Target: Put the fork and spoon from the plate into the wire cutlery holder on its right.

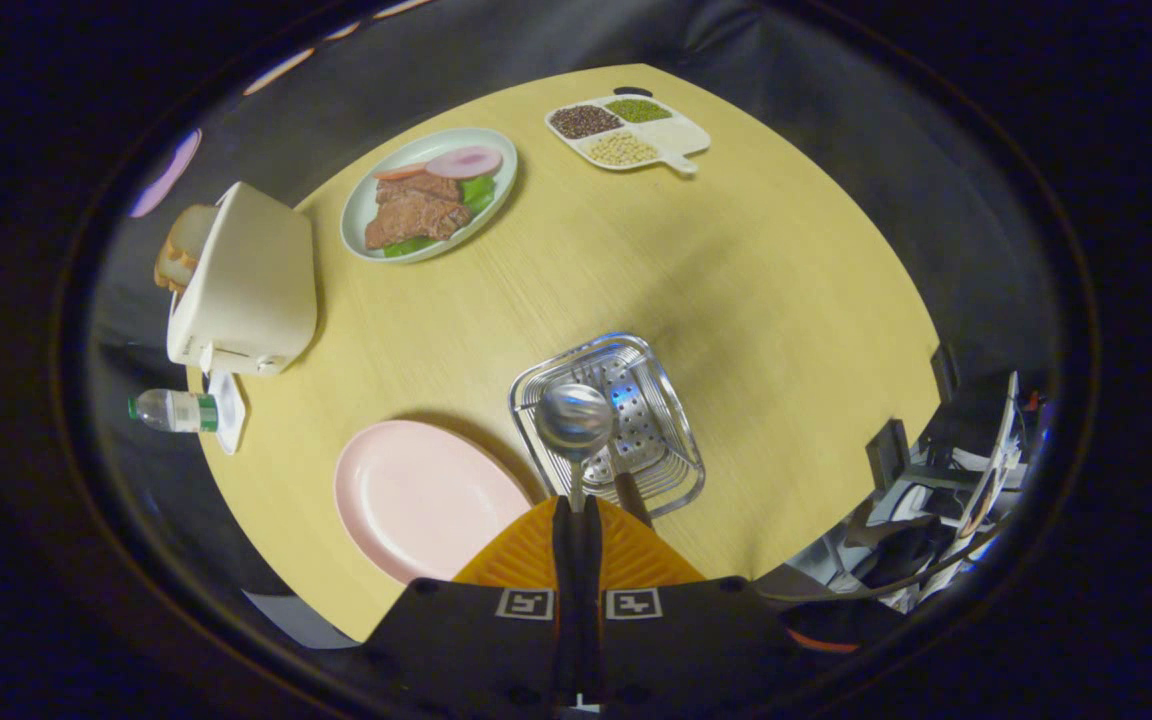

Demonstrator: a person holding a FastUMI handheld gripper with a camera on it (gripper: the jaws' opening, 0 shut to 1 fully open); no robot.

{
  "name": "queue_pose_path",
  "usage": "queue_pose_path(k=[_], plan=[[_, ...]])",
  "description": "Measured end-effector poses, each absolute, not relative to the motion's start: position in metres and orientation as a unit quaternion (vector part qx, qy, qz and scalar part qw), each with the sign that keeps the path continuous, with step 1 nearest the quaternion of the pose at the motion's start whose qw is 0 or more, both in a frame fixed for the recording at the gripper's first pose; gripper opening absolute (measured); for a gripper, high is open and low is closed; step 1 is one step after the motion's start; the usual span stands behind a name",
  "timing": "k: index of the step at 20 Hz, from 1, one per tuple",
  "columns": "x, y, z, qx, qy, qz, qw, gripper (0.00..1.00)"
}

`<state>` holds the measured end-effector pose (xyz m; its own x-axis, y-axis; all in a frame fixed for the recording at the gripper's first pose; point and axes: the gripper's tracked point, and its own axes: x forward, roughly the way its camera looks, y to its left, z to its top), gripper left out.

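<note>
- Fingers pressed together on the thin handle of the spoon, bowl pointing ahead.
- Spoon bowl round, polished, mirror-bright, hanging above the wire cutlery holder, seemingly over its near-left part.
- Dark-handled piece, probably the fork, already leaning inside the holder just right of the fingers.
- Judged step: lowering the spoon in. Best done bowl-first, centred over the perforated floor, clear of the rim wires and the other handle; release only once the bowl is well inside.
- Pink plate just left of the holder, bare of cutlery.
- Farther off: toaster, plate of meat, divided tray.
</note>
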<state>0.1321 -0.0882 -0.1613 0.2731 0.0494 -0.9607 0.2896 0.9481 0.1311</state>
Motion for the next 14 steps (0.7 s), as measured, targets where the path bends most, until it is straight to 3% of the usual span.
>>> queue_pose_path(k=[5, 10, 14], plan=[[0.138, -0.095, -0.155, 0.136, 0.587, -0.072, 0.795, 0.19], [0.142, -0.094, -0.137, 0.139, 0.555, -0.062, 0.818, 0.96], [0.131, -0.099, -0.130, 0.119, 0.545, -0.071, 0.827, 0.96]])
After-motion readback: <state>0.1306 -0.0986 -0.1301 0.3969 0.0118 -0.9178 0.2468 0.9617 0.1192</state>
